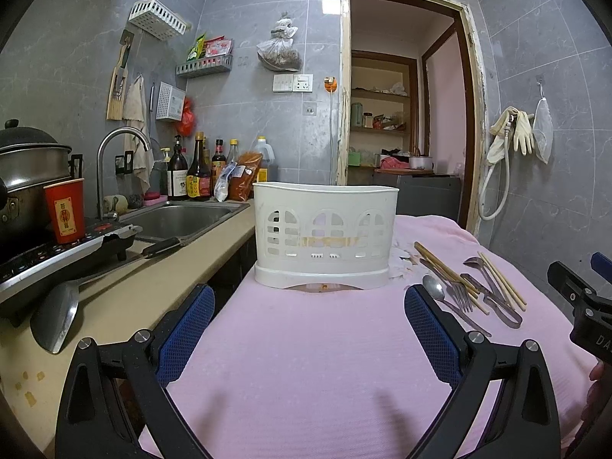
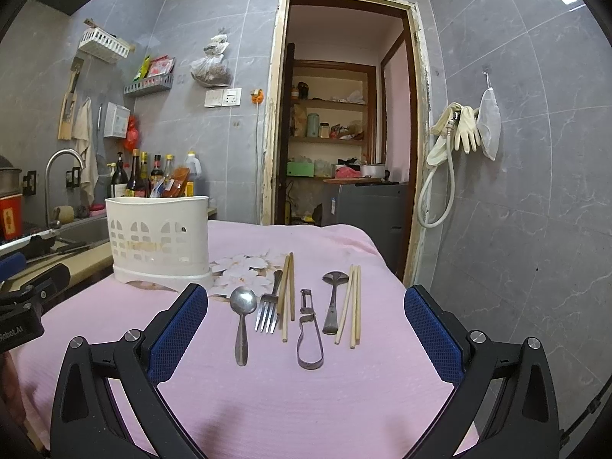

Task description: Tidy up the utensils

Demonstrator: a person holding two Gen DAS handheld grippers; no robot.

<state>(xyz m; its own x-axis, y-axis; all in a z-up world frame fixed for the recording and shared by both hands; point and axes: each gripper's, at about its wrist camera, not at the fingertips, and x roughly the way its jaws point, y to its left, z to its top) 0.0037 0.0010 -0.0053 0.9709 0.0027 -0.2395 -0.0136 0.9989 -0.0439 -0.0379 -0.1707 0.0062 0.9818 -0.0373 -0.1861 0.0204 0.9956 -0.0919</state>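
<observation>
A white plastic utensil holder (image 1: 325,235) stands on the pink cloth (image 1: 306,363); it also shows in the right wrist view (image 2: 158,239) at the left. To its right lie a spoon (image 2: 242,321), a fork (image 2: 267,311), a pair of chopsticks (image 2: 287,296), a peeler (image 2: 309,334), a small ladle-shaped spoon (image 2: 332,302) and another pair of chopsticks (image 2: 352,306). My left gripper (image 1: 310,306) is open and empty, just in front of the holder. My right gripper (image 2: 306,310) is open and empty, above the near ends of the utensils.
A counter (image 1: 126,290) to the left holds a sink (image 1: 179,220), sauce bottles (image 1: 197,174), a red cup (image 1: 65,210), a cooker (image 1: 57,252) with a pot and a cleaver (image 1: 57,317). A doorway (image 2: 344,134) lies behind the table.
</observation>
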